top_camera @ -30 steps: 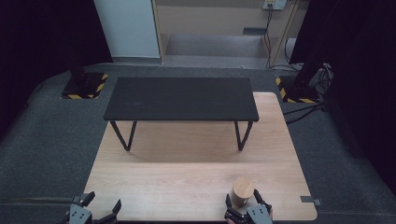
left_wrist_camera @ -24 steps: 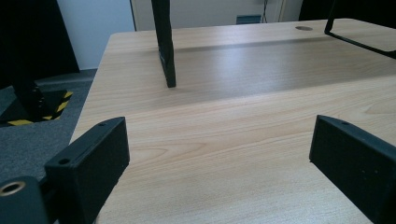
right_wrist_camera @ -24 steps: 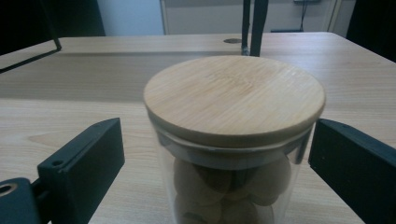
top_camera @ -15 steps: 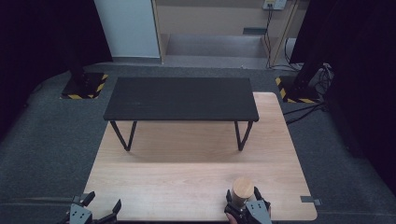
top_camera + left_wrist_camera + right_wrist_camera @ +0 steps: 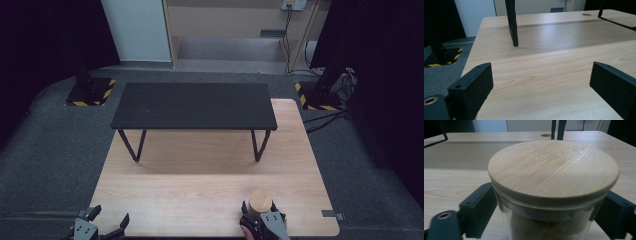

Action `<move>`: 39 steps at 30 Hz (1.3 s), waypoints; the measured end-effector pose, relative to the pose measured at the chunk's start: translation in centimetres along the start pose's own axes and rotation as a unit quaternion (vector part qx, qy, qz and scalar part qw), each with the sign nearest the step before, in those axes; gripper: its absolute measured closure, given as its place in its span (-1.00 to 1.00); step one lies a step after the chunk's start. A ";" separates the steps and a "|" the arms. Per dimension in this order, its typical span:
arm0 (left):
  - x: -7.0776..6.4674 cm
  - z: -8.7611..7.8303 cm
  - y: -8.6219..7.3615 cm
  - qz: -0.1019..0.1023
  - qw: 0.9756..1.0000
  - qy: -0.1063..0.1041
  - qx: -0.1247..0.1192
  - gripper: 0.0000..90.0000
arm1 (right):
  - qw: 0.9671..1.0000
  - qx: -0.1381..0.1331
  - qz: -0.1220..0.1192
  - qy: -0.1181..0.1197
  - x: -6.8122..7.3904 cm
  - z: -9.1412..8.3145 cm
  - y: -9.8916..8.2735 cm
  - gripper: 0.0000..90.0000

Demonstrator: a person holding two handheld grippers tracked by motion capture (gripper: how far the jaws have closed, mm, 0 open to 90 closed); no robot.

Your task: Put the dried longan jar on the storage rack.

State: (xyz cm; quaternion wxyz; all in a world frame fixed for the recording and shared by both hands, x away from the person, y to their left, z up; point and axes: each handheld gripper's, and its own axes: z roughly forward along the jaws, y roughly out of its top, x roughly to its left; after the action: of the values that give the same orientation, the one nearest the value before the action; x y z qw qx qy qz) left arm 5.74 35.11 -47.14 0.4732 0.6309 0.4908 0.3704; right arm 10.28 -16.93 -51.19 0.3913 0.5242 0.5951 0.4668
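Two grippers sit at the near edge of the wooden table: the right gripper pinches a glass jar with a bamboo lid; the left gripper is spread wide over bare wood.

Soft overhead light brightens the desk; the surroundings fall dark. The black bench shadows the wood beneath. Close jaws blur slightly.
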 end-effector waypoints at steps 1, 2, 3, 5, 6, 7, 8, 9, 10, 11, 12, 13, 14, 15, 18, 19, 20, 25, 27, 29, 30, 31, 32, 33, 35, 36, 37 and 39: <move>0.0 0.0 0.0 0.000 1.000 0.000 0.000 -0.92 | 1.000 0.001 -0.001 0.001 0.0 0.0 0.0 -0.58; 0.0 0.0 0.0 0.000 1.000 0.000 0.000 -0.92 | 1.000 0.004 0.000 0.001 0.0 0.1 0.1 -0.55; 0.0 0.0 0.0 0.000 1.000 0.000 0.000 -0.92 | 1.000 0.004 0.001 -0.002 0.0 0.1 0.1 -0.51; 0.0 -0.1 0.0 0.000 1.000 -0.001 0.001 -0.92 | 1.000 0.004 0.000 -0.002 -0.1 0.0 0.2 -0.45; 0.0 -0.1 0.0 0.000 1.000 -0.001 0.001 -0.92 | 1.000 0.005 0.000 -0.002 -0.1 0.0 0.2 -0.44; 0.0 -0.1 0.0 0.000 1.000 -0.001 0.000 -0.92 | 1.000 0.006 -0.003 -0.003 0.0 0.0 0.3 -0.44; 0.1 -0.1 0.0 0.000 1.000 -0.001 0.000 -0.92 | 1.000 0.007 -0.003 -0.003 0.0 0.0 0.3 -0.44; 0.1 -0.1 0.0 0.000 1.000 -0.001 0.000 -0.92 | 1.000 0.008 -0.002 -0.004 0.0 0.0 0.4 -0.44; 0.1 -0.1 -0.1 -0.001 1.000 -0.002 0.000 -0.92 | 1.000 0.008 0.001 -0.003 0.0 0.0 0.4 -0.43; 0.1 -0.1 -0.1 -0.001 1.000 -0.002 0.000 -0.92 | 1.000 0.010 0.005 -0.001 0.0 -0.1 0.6 -0.43; 0.1 -0.1 -0.1 -0.001 1.000 -0.002 -0.001 -0.92 | 1.000 0.009 0.008 0.001 0.0 -0.2 0.6 -0.43; 0.1 -0.2 -0.1 -0.001 1.000 -0.002 -0.001 -0.92 | 1.000 0.008 0.008 0.001 0.0 -0.3 0.7 -0.43; 0.1 -0.2 0.0 -0.002 1.000 -0.002 -0.001 -0.92 | 1.000 0.006 0.007 0.003 0.0 -0.4 0.8 -0.43; 0.1 -0.3 0.0 -0.002 1.000 -0.002 -0.001 -0.92 | 1.000 0.004 0.007 0.005 0.1 -0.6 0.9 -0.43; 0.1 -0.3 0.0 0.000 1.000 -0.003 -0.002 -0.92 | 1.000 -0.001 0.006 0.008 0.2 -1.0 1.5 -0.43; 0.1 -0.3 0.0 0.000 1.000 -0.003 -0.002 -0.92 | 1.000 -0.003 0.008 0.009 0.3 -1.2 1.8 -0.43; 0.1 -0.3 0.0 0.000 1.000 -0.003 -0.002 -0.92 | 1.000 -0.005 0.011 0.011 0.3 -1.3 2.1 -0.43; 0.2 -0.4 0.0 -0.002 1.000 -0.003 -0.003 -0.92 | 0.999 -0.012 0.018 0.025 0.1 -2.1 4.2 -0.43; 0.2 -0.4 0.0 -0.003 1.000 -0.004 -0.004 -0.92 | 0.999 -0.013 0.018 0.032 0.0 -2.3 5.3 -0.43; 0.2 -0.5 0.0 -0.003 1.000 -0.004 -0.005 -0.92 | 0.999 -0.020 0.018 0.039 0.0 -2.4 6.3 -0.43; 0.2 -0.5 0.0 -0.003 1.000 -0.005 -0.005 -0.92 | 0.999 -0.024 0.017 0.042 0.0 -2.5 6.8 -0.43; 0.2 -0.5 0.0 -0.004 1.000 -0.006 -0.005 -0.92 | 0.999 -0.028 0.015 0.045 0.0 -2.5 7.3 -0.43; 0.2 -0.5 0.0 -0.004 1.000 -0.006 -0.005 -0.92 | 0.998 -0.031 0.013 0.047 0.0 -2.6 7.8 -0.43; 0.2 -0.5 0.0 -0.004 1.000 -0.006 -0.005 -0.92 | 0.998 -0.031 0.013 0.047 0.0 -2.6 7.8 -0.43; 0.2 -0.5 0.0 -0.004 1.000 -0.006 -0.005 -0.92 | 0.998 -0.035 0.009 0.051 -0.1 -2.5 8.9 -0.43; 0.2 -0.6 0.0 -0.004 1.000 -0.007 -0.005 -0.92 | 0.998 -0.038 0.009 0.056 -0.2 -2.3 10.0 -0.43; 0.2 -0.6 0.0 -0.004 1.000 -0.007 -0.005 -0.92 | 0.998 -0.039 0.008 0.058 -0.3 -2.2 10.6 -0.43; 0.3 -0.6 0.0 -0.004 1.000 -0.007 -0.005 -0.92 | 0.997 -0.040 0.007 0.059 -0.3 -2.2 11.1 -0.43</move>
State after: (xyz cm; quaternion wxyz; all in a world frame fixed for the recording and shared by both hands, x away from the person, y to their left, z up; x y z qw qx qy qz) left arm 5.27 35.50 -46.93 0.4814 0.6292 0.4882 0.3661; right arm 11.15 -17.36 -39.88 0.3731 0.4842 0.5941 0.5230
